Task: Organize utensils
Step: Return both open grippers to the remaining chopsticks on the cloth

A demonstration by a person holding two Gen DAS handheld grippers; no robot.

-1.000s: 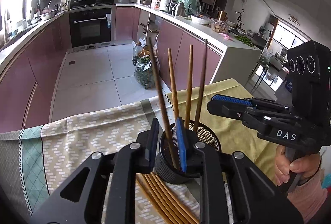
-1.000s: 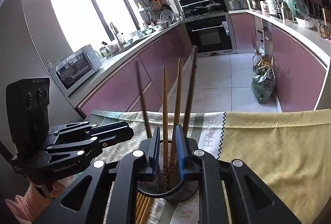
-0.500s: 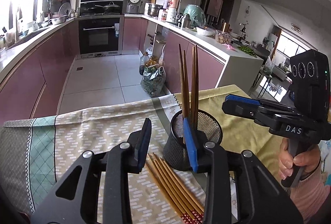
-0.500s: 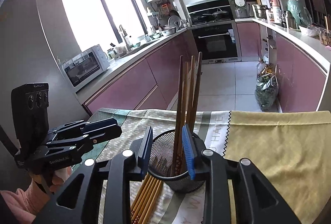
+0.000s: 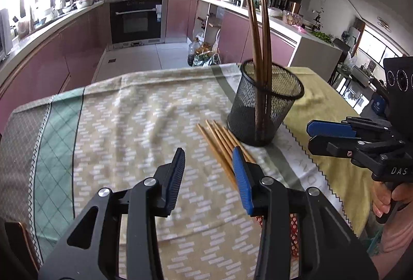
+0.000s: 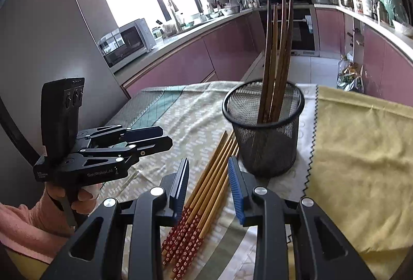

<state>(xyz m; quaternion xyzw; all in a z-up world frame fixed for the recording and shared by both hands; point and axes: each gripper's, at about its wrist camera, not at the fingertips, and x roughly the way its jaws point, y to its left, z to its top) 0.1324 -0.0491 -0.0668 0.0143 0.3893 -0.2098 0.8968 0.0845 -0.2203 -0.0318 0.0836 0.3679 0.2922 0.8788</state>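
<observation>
Nearest to us, our right tool [image 6: 207, 187] hangs over the red, flower-patterned ends of the light chopsticks [image 6: 206, 187], its blue pads apart and clamped on nothing; the jaws have just been opening, and the sticks lie below the gap rather than between the pads. We judge it is lined up this way to take one of them next. Our left tool [image 5: 208, 180] sits just to the left of the same bundle, over the patterned cloth [image 5: 124, 125] that covers the tabletop. Its jaws have also just been opening and stand apart, with nothing held.

The light chopsticks lie flat, side by side and touching, in a tidy row, which probably keeps them from rolling and makes each easy to pick. We count about six, though the overlap makes that uncertain. Their plain tips reach almost to the foot of the mesh holder [image 6: 263, 130].

Farther off, that one black holder stands upright where the patterned cloth meets the yellow cloth [image 6: 361, 150]. In it the dark chopsticks [image 6: 277, 52] lean together against the rim, so they stay upright; we count four.
</observation>
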